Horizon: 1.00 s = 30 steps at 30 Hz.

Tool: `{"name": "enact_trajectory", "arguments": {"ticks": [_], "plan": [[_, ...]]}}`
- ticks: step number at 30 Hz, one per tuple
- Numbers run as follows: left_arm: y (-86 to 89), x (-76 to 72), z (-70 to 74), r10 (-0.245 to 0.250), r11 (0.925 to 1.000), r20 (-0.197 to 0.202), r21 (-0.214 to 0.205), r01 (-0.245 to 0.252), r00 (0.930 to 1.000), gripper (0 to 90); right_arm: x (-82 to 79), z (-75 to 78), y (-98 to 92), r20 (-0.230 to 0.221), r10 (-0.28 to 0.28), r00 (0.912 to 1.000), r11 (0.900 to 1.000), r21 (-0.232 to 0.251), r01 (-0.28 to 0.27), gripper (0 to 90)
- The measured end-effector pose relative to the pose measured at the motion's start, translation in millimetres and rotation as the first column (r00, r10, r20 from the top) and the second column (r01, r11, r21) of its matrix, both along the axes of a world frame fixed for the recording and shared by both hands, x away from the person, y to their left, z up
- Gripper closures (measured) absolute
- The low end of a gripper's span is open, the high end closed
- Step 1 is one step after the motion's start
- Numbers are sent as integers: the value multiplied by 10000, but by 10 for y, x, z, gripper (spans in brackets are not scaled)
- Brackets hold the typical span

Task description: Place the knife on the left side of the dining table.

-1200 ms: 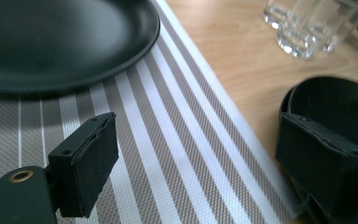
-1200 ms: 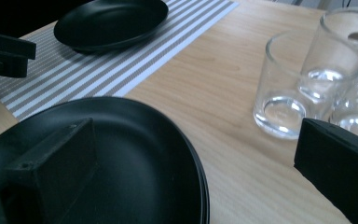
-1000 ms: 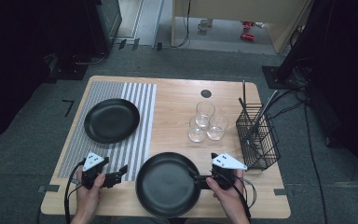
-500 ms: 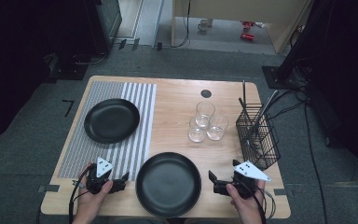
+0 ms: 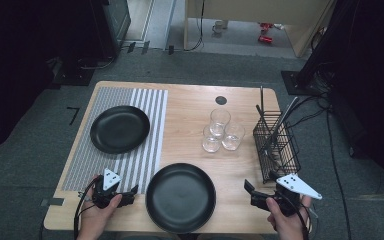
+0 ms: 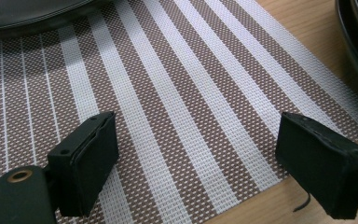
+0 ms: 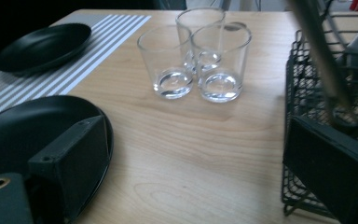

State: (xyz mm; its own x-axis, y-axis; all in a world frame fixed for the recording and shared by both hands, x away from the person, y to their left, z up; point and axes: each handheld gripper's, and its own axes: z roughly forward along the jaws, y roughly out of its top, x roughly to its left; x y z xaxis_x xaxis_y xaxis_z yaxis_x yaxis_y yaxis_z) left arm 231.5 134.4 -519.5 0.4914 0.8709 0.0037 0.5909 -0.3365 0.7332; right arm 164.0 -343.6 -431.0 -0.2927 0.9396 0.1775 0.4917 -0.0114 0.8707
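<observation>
Two grippers, both wide open, nothing held. My left gripper (image 5: 130, 192) sits over the mat (image 6: 177, 121) at the near-left edge, just left of the near plate (image 5: 180, 197). Right gripper (image 5: 250, 192) jaws just closed slightly w/ nothing between; it's near-right, well apart from the plate, by the basket (image 5: 276, 145).

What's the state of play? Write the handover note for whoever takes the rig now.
Left hand-held gripper: open, empty, low over the striped mat.
Right hand-held gripper: open, empty, jaws have just been closing a little; right of the near plate, facing the glasses.
Near plate: on bare wood at the table's front edge, between the grippers. Far plate: on the mat.
Done: near plate set down, not gripped.
Left: probably the glasses and the wire basket.
</observation>
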Motion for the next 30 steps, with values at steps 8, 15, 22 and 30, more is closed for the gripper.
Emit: {"name": "enact_trajectory", "arguments": {"ticks": [8, 15, 22, 30], "plan": [[1, 1, 0, -1, 10000, -5, 0, 1, 10000, 132, -28, 135, -109, 342, -48, 9994, 9996, 273, 38, 148], [1, 2, 0, -5, 10000, -12, -3, 5, 10000, 131, 10, 211, -177, 795, -455, 9958, 9989, 106, 448, 183], [1, 2, 0, -5, 10000, -13, -6, 5, 10000, 131, 90, 245, -171, 941, -684, 9932, 9962, -472, 731, 212], [1, 2, 0, -5, 10000, -15, -6, 5, 10000, 131, 186, 170, -166, 1105, -1683, 9795, 9709, -1531, 1841, 385]]}}
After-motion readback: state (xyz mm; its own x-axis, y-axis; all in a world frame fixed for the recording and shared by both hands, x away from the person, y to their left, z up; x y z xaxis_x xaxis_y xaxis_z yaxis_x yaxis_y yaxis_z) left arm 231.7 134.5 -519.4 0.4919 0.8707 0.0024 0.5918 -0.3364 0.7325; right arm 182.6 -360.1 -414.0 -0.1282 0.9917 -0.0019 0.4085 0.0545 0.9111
